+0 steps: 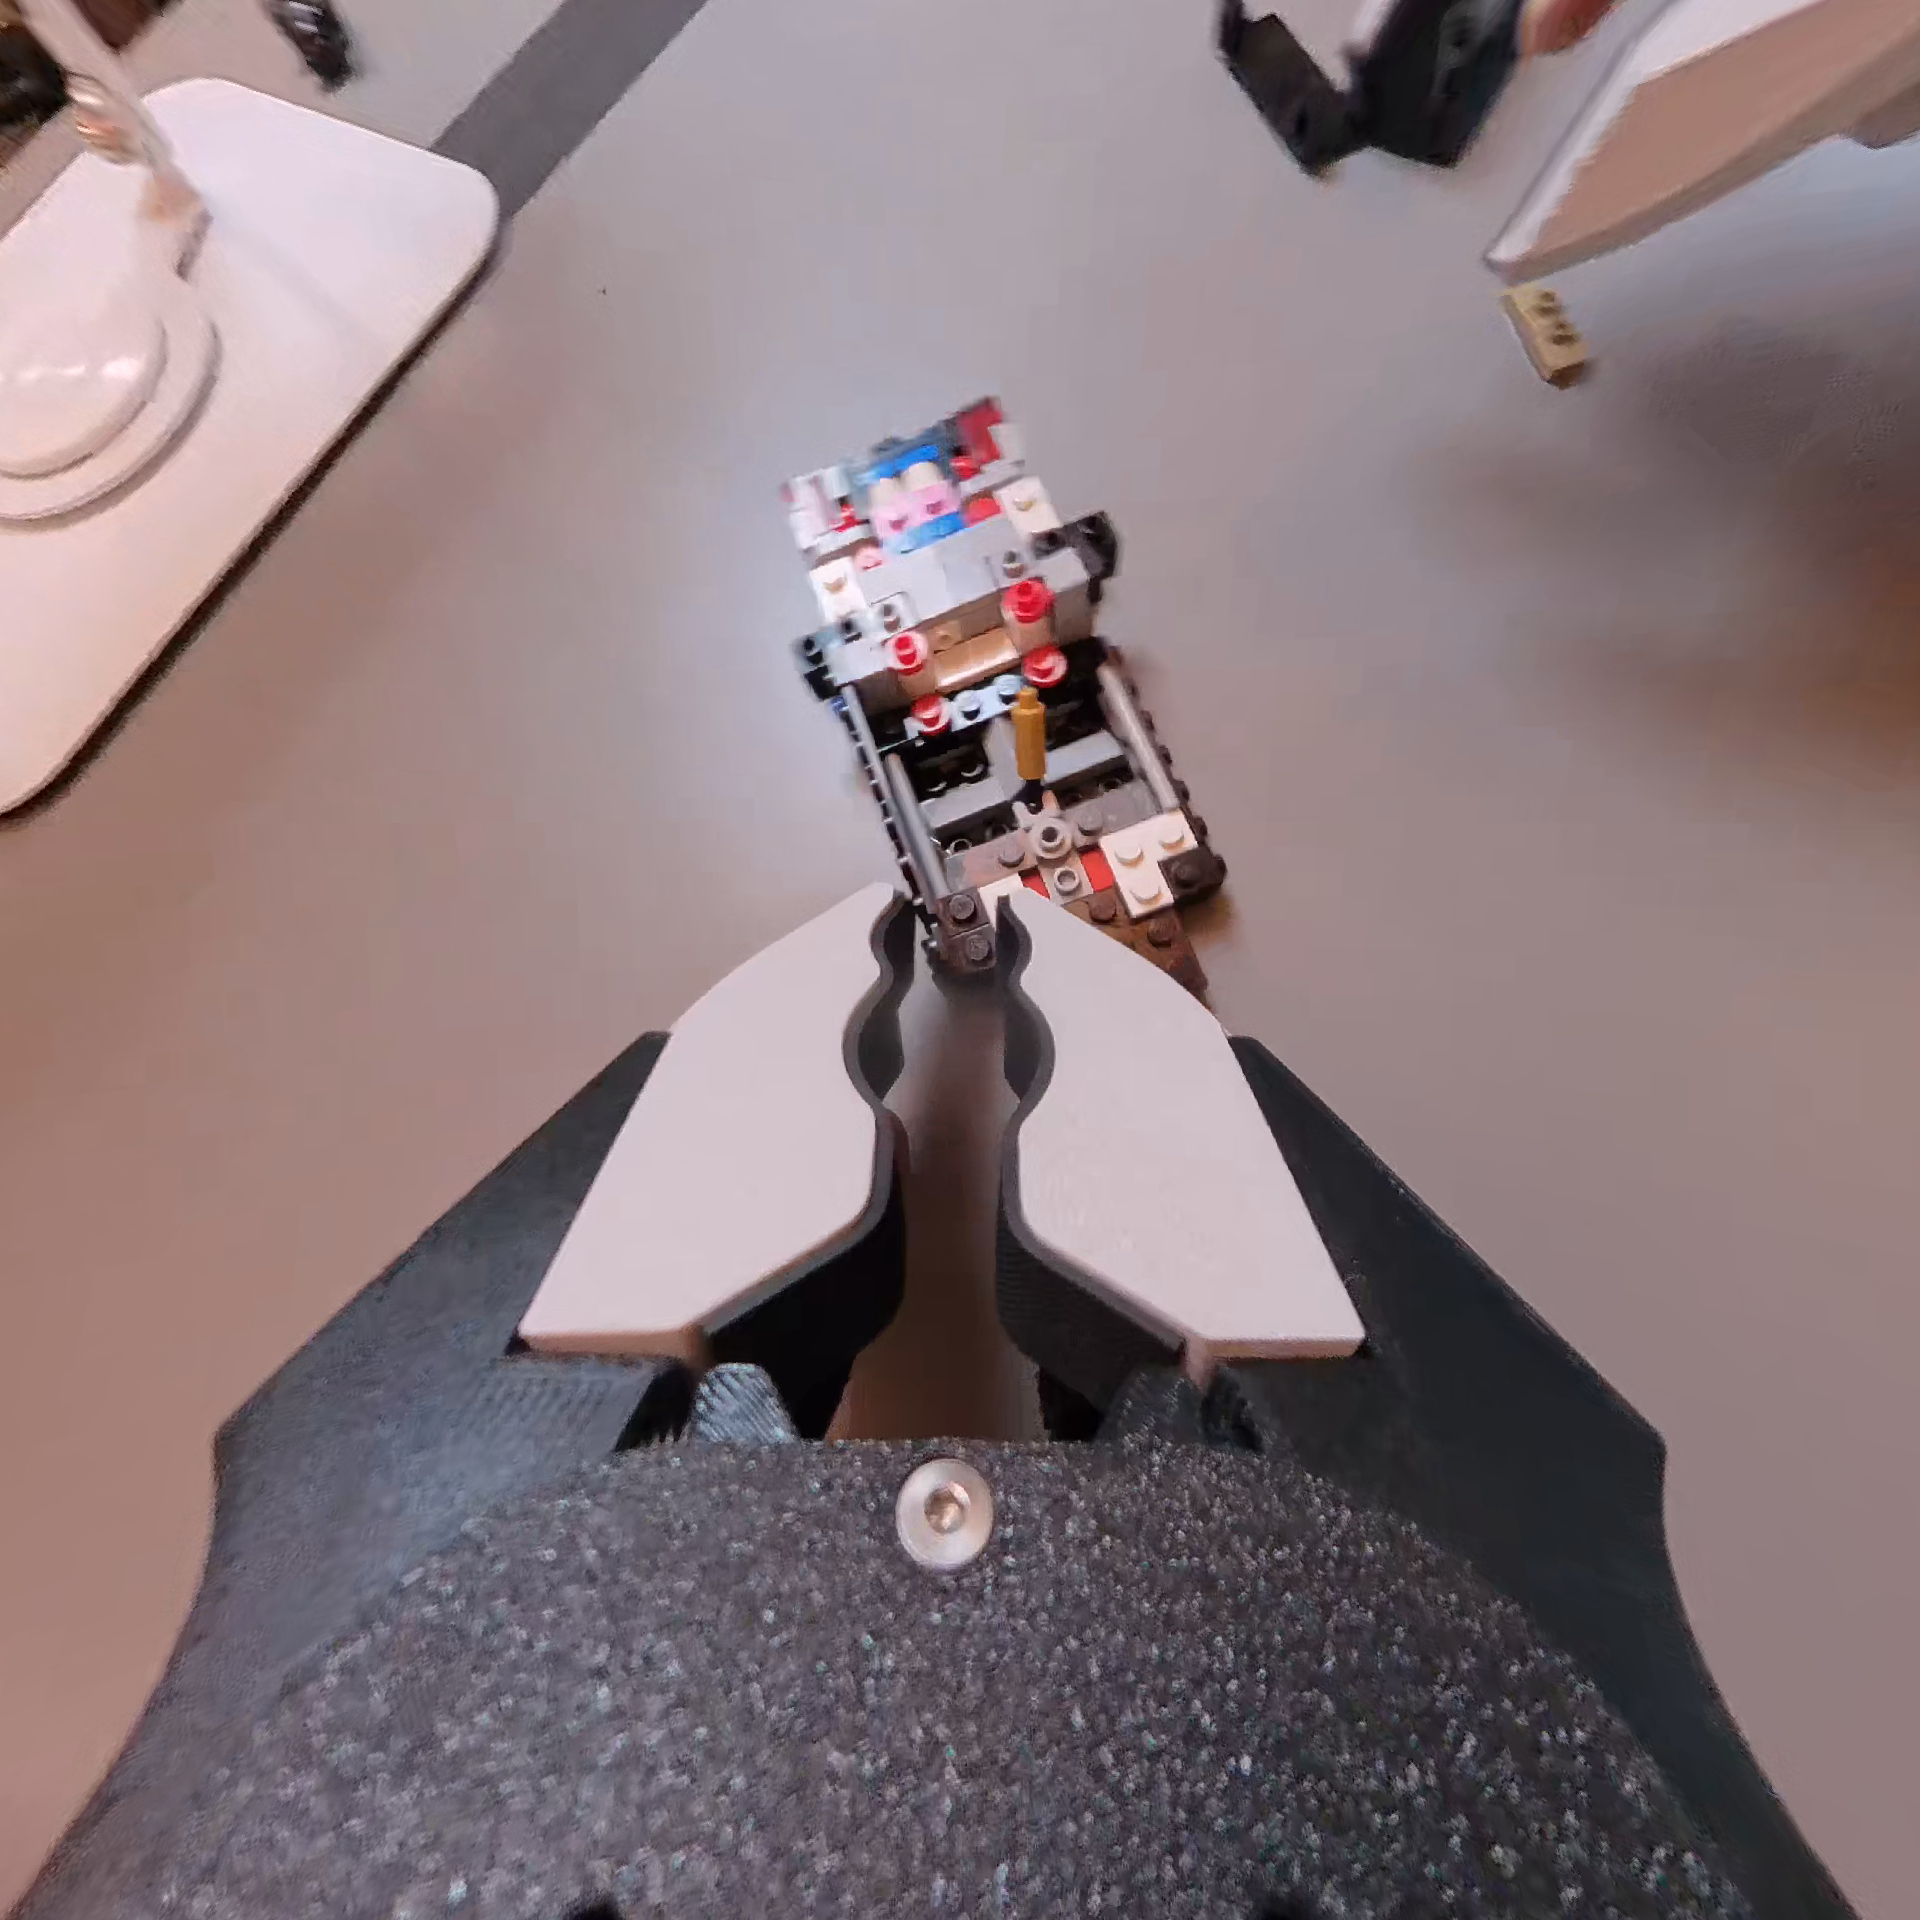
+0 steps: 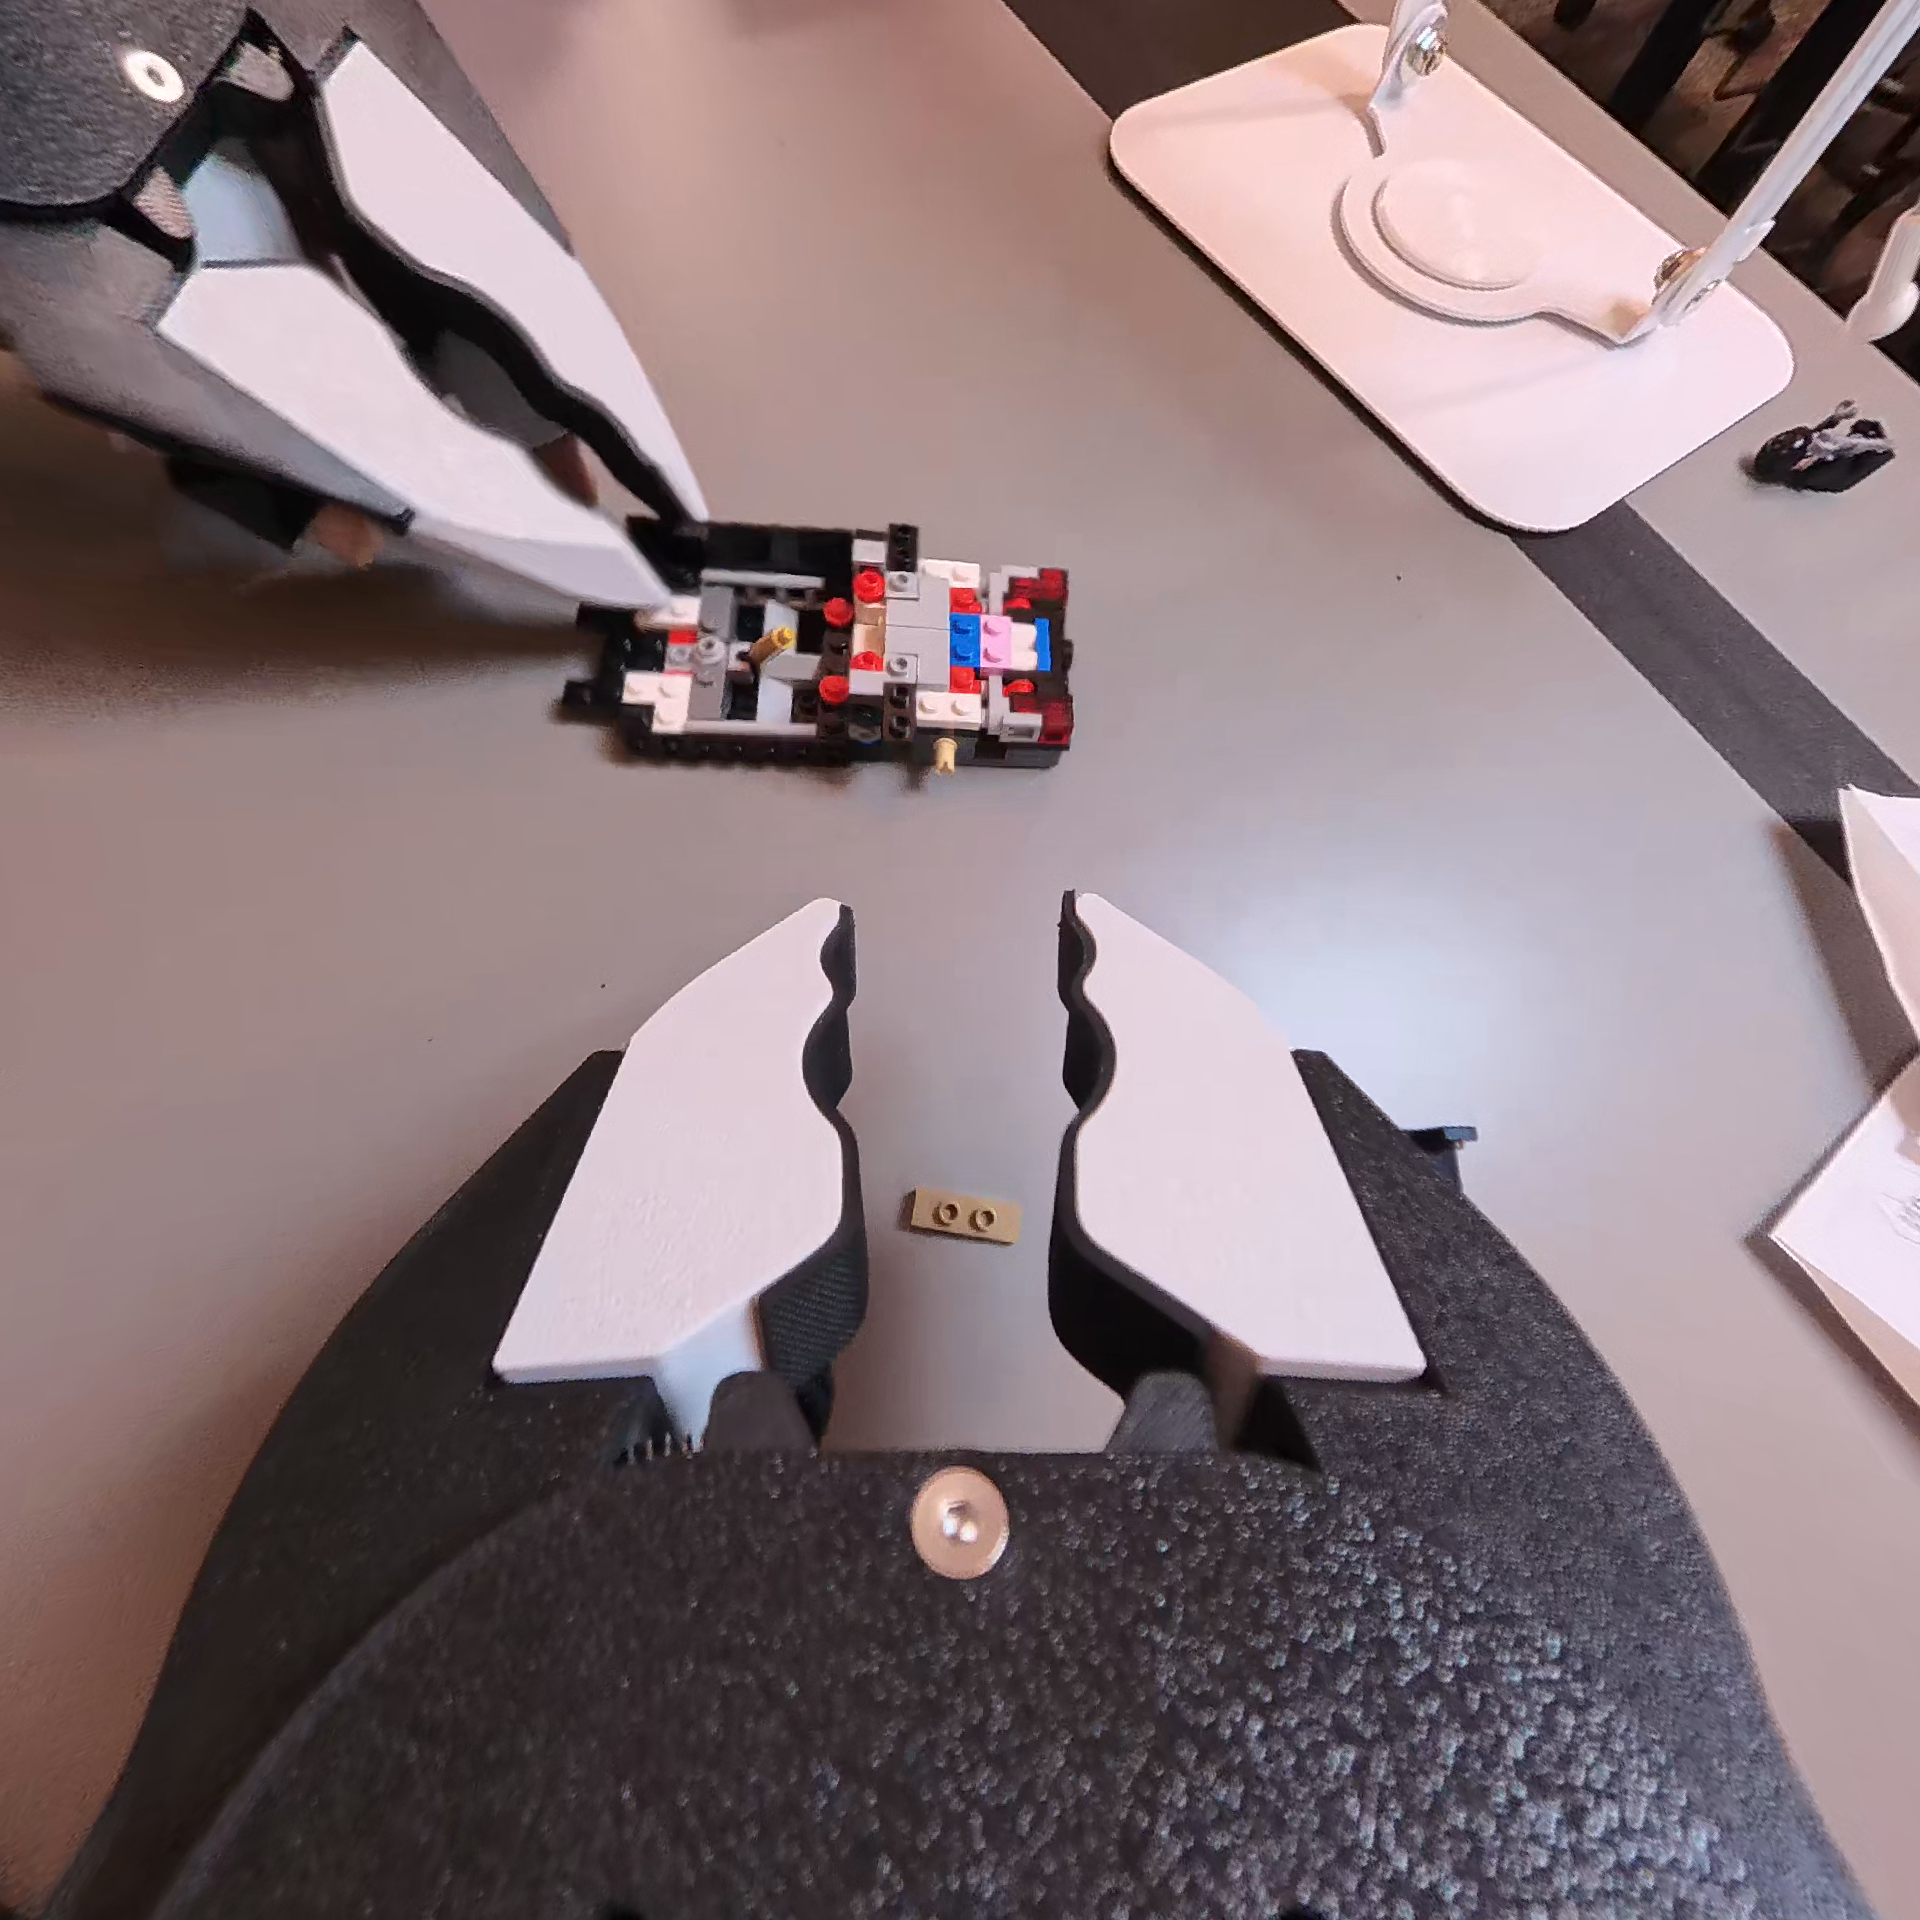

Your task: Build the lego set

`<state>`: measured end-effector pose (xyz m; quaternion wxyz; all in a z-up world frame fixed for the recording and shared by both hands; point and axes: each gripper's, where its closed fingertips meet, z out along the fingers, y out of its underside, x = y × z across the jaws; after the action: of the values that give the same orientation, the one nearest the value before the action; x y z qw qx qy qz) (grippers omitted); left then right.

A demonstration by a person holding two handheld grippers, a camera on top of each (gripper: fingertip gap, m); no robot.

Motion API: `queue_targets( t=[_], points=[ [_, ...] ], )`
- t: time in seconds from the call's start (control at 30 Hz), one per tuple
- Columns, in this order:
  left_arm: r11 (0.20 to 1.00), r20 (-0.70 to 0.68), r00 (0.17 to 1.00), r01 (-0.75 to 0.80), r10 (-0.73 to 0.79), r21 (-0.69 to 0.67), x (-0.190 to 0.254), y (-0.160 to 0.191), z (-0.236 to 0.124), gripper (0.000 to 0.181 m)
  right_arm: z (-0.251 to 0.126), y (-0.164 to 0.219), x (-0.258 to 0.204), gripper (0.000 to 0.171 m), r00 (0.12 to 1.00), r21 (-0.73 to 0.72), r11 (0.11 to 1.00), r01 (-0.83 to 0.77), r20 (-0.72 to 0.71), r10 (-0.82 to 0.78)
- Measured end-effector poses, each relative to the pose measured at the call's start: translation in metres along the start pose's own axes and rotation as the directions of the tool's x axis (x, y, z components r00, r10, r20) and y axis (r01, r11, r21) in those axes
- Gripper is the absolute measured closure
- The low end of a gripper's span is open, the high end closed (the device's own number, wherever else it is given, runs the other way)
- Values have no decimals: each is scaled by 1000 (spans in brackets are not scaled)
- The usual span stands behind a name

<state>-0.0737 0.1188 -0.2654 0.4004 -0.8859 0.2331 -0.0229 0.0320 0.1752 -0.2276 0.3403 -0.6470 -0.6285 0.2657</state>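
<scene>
A half-built toy-brick model (image 1: 987, 686) of black, grey, white and red bricks lies on the grey table (image 1: 520, 727). My left gripper (image 1: 956, 925) is shut on the model's near black corner. In the right wrist view the same model (image 2: 831, 655) lies ahead, with the left gripper (image 2: 665, 561) pinching its left end. My right gripper (image 2: 956, 914) is open and empty above the table. A small tan two-stud plate (image 2: 964, 1216) lies flat on the table between its fingers (image 2: 707, 1143), touching neither. The plate also shows in the left wrist view (image 1: 1546, 338) at the far right.
A white stand base (image 2: 1455, 270) with a metal arm stands at the back right, and shows at the left in the left wrist view (image 1: 208, 416). White paper sheets (image 2: 1860, 1226) lie at the right edge. A small black part (image 2: 1818, 452) lies beyond the stand. Left tips to right tips: about 12 centimetres.
</scene>
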Motion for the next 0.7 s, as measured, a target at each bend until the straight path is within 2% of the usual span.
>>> queue_targets(
  t=[0.17, 0.23, 0.3, 0.37, 0.47, 0.7],
  points=[
    [997, -232, 971, -63, 53, -34, 56, -3, -7, 158, 2, 0, -2, 133, 1000, 3, 1000, -6, 13, 6],
    [989, -363, 920, -139, 146, 44, 87, -9, -12, 156, 3, 1, -3, 133, 1000, 2, 1000, -10, 23, 10],
    [968, -429, 868, -219, 249, 119, 108, -11, -17, 159, 3, 1, -5, 133, 999, -1, 1000, -10, 33, 10],
    [957, -427, 856, -259, 291, 132, 110, -8, -16, 159, 3, 0, -7, 133, 999, 0, 1000, -5, 39, 5],
    [961, -409, 870, -236, 274, 143, 101, -10, -16, 162, 1, -3, -14, 133, 998, 3, 1000, 9, 63, -9],
    [973, -237, 950, -167, 201, 157, 45, -17, -17, 166, 6, 7, -20, 133, 995, -54, 996, 65, 76, -60]
  ],
)
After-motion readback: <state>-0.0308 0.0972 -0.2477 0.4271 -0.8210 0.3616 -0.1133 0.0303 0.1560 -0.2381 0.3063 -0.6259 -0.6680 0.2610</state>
